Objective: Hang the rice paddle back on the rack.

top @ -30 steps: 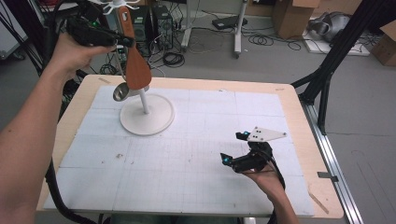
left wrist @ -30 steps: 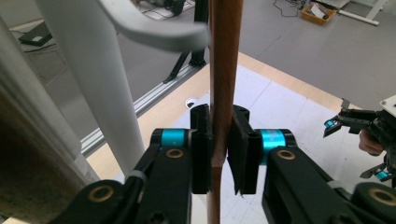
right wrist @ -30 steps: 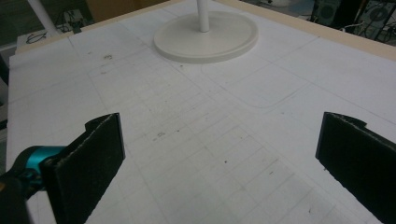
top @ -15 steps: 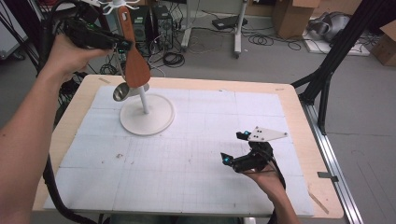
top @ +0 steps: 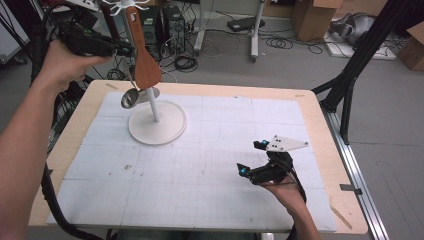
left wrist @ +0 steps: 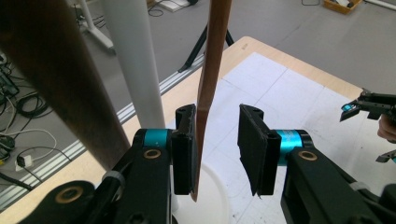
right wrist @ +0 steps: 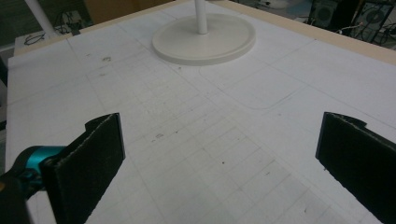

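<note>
Two utensils hang on the white stand (top: pixel 152 102) at the far left of the table: a wooden spatula (top: pixel 142 55) and, lower down, a metal ladle (top: pixel 134 97). The stand's round base sits on the white gridded mat (top: pixel 210 165).

Left gripper (top: pixel 117 48) is raised at the spatula's handle, high above the far-left corner. In the left gripper view the spatula (left wrist: pixel 210 84) runs edge-on between the jaws, its lower end touching the inner face of one pad (left wrist: pixel 184 149); the other pad stands off with a clear gap. So the jaws are spread, not pinching. Whether the spatula hangs from a hook or merely leans there I cannot tell; the top of the stand is cut off by the frame.

Right gripper (top: pixel 252 162) rests low over the near-right part of the mat, jaws wide apart, nothing between them, well apart from the stand.

Risks, as a judgement:
- One pad already touches the wood. A sideways nudge could swing the spatula or slip it off its hook, and it would drop onto the base.
- A swinging spatula could knock the ladle just below it.
- The stand is a thin pole on a light-looking base; a pull from up high could tip it, and the right gripper is too far away to steady it.
</note>
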{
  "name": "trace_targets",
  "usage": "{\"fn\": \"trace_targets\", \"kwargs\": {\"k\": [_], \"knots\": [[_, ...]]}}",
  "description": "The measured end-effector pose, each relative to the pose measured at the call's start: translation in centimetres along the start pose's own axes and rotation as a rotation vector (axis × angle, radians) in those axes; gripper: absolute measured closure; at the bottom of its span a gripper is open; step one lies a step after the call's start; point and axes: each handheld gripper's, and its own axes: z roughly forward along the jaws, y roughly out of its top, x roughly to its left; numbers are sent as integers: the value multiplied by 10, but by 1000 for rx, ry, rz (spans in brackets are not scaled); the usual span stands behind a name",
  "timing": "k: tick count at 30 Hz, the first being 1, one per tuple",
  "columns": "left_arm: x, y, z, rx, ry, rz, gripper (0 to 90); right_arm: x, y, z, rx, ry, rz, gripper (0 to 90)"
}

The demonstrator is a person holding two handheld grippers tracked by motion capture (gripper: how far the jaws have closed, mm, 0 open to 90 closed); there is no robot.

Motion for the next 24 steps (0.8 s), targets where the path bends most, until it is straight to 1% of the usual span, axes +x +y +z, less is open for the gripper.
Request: {"fn": "trace_targets", "kwargs": {"k": [4, 9, 12, 16, 18, 21, 24], "knots": [[-2, -2, -3, 2, 0, 7, 659, 0, 0, -1, 4, -3, 3, 2], [-7, -6, -9, 3, -2, 19, 640, 0, 0, -2, 3, -11, 4, 2], [-10, -12, -13, 1, 0, 26, 621, -1, 0, -2, 1, -14, 4, 2], [-14, -20, -17, -3, 4, 18, 584, -2, 1, -2, -2, -18, 0, 2], [-15, -24, -19, -5, 10, 16, 567, -2, 1, -2, 0, -17, 8, 2], [-17, -30, -21, -9, 8, 16, 548, -3, 1, -1, 1, -20, 3, 2], [-22, -37, -20, -5, -3, 22, 535, -3, 1, -2, -2, -23, 0, 2]]}}
